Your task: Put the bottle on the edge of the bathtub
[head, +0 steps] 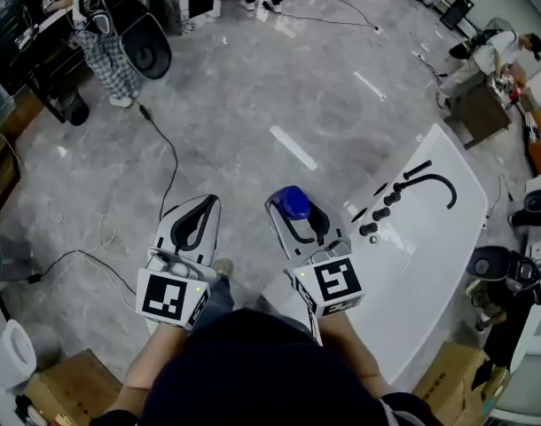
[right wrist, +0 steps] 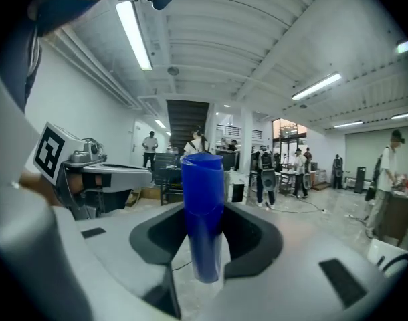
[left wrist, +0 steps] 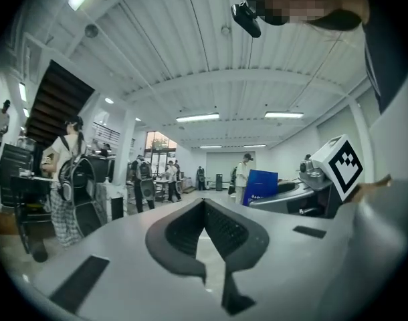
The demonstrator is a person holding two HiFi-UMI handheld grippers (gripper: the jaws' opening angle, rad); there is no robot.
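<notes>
Biggest thing first: the white bathtub (head: 421,256) runs along the lower right of the head view. It's well apart from what we're carrying, so nothing is placed yet.

The right gripper (head: 297,211) sits at centre frame, its jaws partly closed and clamped on the blue bottle (right wrist: 202,212), which stands upright between them. The left gripper (head: 199,204), just left of it, has its jaws together with nothing in them.

What could go wrong, as we see it:
- The bottle is tall and slim, and it's gripped low, so a tilt on release could topple it into the tub or onto the floor.
- The black faucet (head: 435,185) and row of knobs (head: 381,213) crowd one stretch of the rim, so a careless approach could knock them.
- A cable (head: 168,162) trails on the floor at upper left, which is a trip risk.

On views: only the head view lays out the tub and its fittings plainly. The right gripper view shows the pads actually pressing on the bottle. The left gripper view shows its own jaws closed.
</notes>
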